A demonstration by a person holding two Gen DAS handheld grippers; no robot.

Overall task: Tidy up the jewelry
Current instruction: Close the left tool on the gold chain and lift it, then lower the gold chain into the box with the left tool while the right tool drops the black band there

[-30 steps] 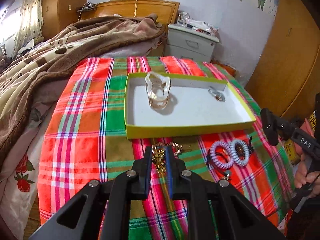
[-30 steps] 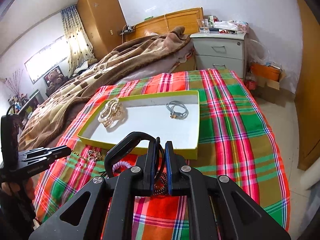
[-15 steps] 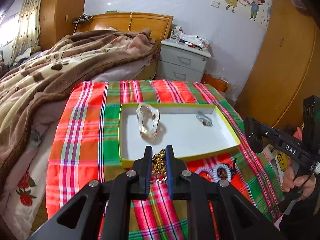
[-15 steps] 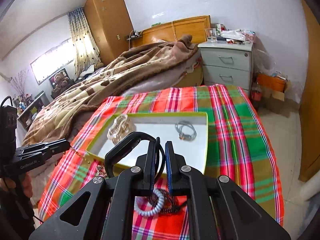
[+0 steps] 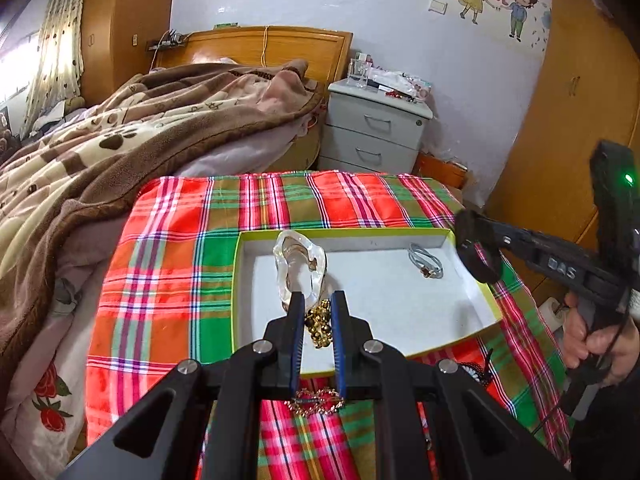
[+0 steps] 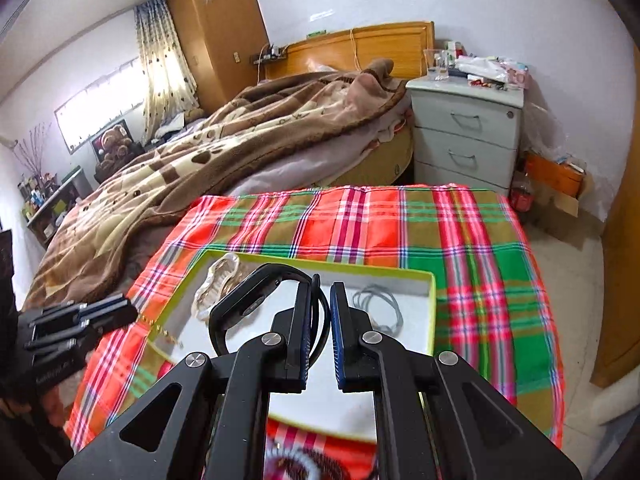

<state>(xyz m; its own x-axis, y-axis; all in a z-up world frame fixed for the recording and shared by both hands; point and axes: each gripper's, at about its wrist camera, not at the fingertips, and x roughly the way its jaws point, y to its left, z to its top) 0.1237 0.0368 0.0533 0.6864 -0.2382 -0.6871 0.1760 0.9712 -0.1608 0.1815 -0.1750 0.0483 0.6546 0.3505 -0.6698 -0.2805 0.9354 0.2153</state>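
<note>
A shallow white tray with a yellow-green rim lies on the plaid cloth. It holds a clear bangle and a grey cord bracelet. My left gripper is shut on a gold chain necklace, held over the tray's near edge; the chain hangs down to a gold pendant. My right gripper is shut on the strap of a black watch, held above the tray. The right gripper also shows in the left wrist view.
The plaid cloth covers a table beside a bed with a brown blanket. A grey nightstand stands behind. A coiled hair tie and dark beads lie on the cloth in front of the tray. A wooden wardrobe is at right.
Both grippers have lifted and moved forward over the tray: the left carries the gold necklace up off the cloth, the right carries the black watch.
</note>
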